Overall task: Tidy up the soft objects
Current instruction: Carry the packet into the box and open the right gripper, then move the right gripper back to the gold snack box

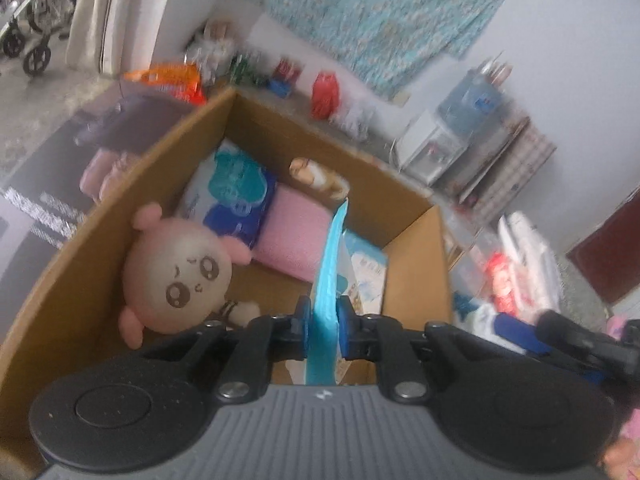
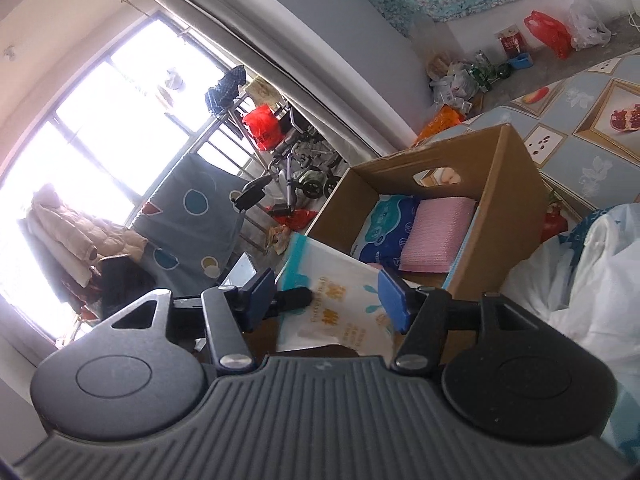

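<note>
Left tongs [image 1: 323, 328] are pinched on the blue sealed edge of a flat tissue packet [image 1: 332, 264], which they hold edge-on over the open cardboard box [image 1: 120, 208]. In the left wrist view the packet's long axis runs straight ahead of the tongs, from the pads toward the box's far wall, with its printed face turned to the right.

Right tongs [image 2: 326, 300] stand spread, with no pad touching anything. In the right wrist view the same packet [image 2: 340, 300] lies just ahead of and between the spread pads, near the box's [image 2: 504, 200] near corner. The left hand has the packet; the right hand is close by but not engaged.

Box contents: a pink round-faced plush toy [image 1: 176, 276] against the left wall, a blue and white tissue pack [image 1: 236, 196], a pink towel [image 1: 296, 232] beside it, and a small tan item at the far wall, too blurred to identify. A bare strip of box floor shows between the plush and the pink towel, directly below and ahead of the held packet.

Judgement: the packet is over its destination and not yet released. The coming move depends on lowering it along its long axis into that gap.
</note>
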`<action>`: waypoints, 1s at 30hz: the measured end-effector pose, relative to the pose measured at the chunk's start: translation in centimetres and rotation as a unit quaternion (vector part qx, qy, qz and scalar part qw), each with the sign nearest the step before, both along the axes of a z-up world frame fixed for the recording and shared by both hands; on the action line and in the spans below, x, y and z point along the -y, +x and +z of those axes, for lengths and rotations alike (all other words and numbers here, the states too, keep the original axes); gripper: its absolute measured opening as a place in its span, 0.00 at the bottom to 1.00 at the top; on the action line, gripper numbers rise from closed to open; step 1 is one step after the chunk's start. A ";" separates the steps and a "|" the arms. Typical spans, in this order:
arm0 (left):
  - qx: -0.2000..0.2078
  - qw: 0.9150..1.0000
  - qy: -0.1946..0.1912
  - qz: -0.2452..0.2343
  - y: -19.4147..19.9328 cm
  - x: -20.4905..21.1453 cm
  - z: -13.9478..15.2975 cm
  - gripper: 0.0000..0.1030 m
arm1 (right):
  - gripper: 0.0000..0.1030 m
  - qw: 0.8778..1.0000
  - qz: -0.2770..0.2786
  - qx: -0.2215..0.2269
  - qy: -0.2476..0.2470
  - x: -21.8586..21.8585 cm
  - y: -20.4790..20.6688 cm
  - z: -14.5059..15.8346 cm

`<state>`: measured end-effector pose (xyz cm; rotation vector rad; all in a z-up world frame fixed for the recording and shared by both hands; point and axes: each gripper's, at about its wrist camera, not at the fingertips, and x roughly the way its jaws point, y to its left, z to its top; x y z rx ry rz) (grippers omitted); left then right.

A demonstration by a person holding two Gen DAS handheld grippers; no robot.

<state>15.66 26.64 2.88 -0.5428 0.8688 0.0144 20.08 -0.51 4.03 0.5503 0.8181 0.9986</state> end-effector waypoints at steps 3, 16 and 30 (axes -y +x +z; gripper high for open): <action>-0.044 0.998 0.022 -0.031 2.4 0.6 -1.3 0.14 | 0.57 1.000 0.002 -0.003 -0.003 0.2 -0.1 -0.2; -0.094 0.969 0.206 -0.101 8.4 2.2 -2.4 0.18 | 0.61 1.000 -0.006 0.006 -0.012 1.4 0.1 -0.8; -0.029 0.953 0.291 -0.078 7.0 3.6 0.2 0.77 | 0.67 1.000 -0.028 -0.002 -0.011 3.4 -0.3 -1.6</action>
